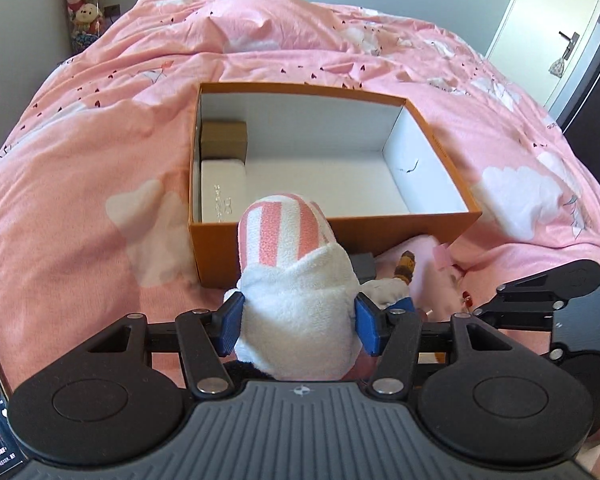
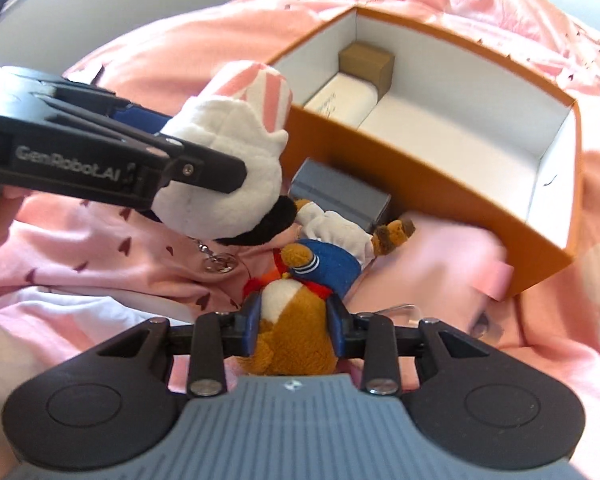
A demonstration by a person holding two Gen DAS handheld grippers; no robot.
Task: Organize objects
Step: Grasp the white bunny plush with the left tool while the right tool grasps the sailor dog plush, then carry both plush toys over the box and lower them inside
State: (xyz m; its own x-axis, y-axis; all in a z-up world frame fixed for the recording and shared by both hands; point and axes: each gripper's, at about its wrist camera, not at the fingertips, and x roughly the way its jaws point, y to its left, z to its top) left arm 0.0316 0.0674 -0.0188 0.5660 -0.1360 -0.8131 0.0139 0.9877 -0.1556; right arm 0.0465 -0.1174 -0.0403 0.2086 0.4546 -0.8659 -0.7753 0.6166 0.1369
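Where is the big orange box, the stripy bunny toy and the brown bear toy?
orange box (image 1: 324,240): left wrist view, on its near orange wall.
stripy bunny toy (image 1: 296,292): left wrist view, on its white fluffy body.
brown bear toy (image 2: 296,340): right wrist view, on its brown body between the pads.

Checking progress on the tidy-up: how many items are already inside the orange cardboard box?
2. A small brown cardboard box sits in the far left corner of the orange cardboard box; a white rectangular case lies just in front of it. The near wall may hide more.
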